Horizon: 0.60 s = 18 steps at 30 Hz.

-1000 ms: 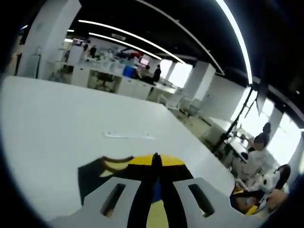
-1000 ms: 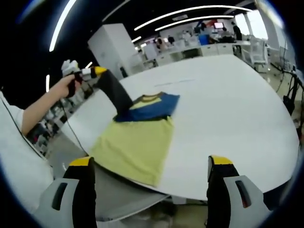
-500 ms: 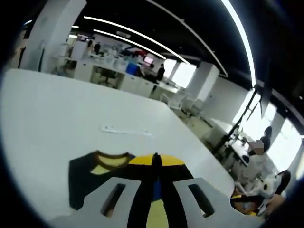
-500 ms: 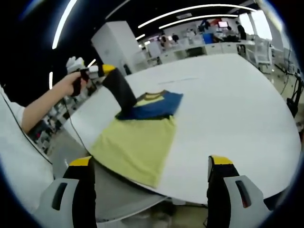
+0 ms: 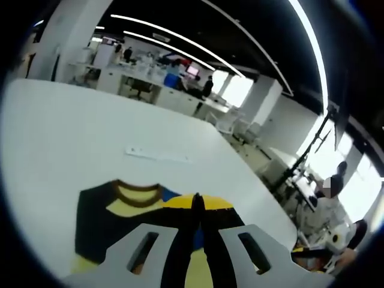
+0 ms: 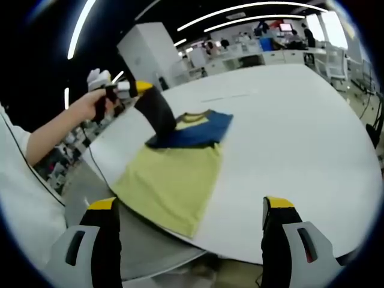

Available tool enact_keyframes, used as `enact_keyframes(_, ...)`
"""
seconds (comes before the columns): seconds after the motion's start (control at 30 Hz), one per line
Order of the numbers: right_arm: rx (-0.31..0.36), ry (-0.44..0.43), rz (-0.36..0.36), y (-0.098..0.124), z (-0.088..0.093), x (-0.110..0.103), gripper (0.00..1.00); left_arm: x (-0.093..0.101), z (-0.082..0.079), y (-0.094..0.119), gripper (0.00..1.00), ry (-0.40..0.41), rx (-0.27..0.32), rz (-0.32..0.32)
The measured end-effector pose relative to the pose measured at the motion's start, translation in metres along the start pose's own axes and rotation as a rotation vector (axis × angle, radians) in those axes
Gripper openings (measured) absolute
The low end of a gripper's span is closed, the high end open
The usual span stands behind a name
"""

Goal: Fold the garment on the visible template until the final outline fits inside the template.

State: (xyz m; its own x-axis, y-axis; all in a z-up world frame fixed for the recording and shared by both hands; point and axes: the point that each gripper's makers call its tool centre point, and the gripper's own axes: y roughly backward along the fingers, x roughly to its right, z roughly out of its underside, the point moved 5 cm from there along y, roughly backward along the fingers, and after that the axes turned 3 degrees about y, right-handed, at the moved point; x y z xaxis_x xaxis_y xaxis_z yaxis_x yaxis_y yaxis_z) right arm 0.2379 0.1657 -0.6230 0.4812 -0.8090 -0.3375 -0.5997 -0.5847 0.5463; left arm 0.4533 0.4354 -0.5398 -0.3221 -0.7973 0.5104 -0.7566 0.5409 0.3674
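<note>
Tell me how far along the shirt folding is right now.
Partly done: the shirt lies on the white table with its navy top part doubled over the yellow body. In hand: the left gripper, jaws shut, is at that navy fold. Left: no template outline is discernible, so fit is unconfirmed.

Change over the last second. In the right gripper view, the left claw (image 6: 157, 120), pinched on the dark sleeve of the shirt (image 6: 180, 162), has risen and carried that sleeve further over the blue upper part, toward the collar (image 6: 195, 117). In the left gripper view, more of the shirt (image 5: 105, 210) now shows beside the closed jaws: the brown collar (image 5: 137, 193) has come fully into sight, and the dark area spreads wider across the counter (image 5: 72, 138).
</note>
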Motion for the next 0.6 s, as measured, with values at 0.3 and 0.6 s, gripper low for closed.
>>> enact_keyframes(0.3,-0.003,-0.012,-0.009,-0.002,0.001,0.009,0.98,0.011,0.018,-0.016,0.00,0.011,-0.030,0.002)
enact_keyframes(0.6,-0.012,-0.014,-0.023,-0.004,0.004,0.015,0.98,0.014,0.029,-0.028,0.00,0.002,-0.045,-0.013)
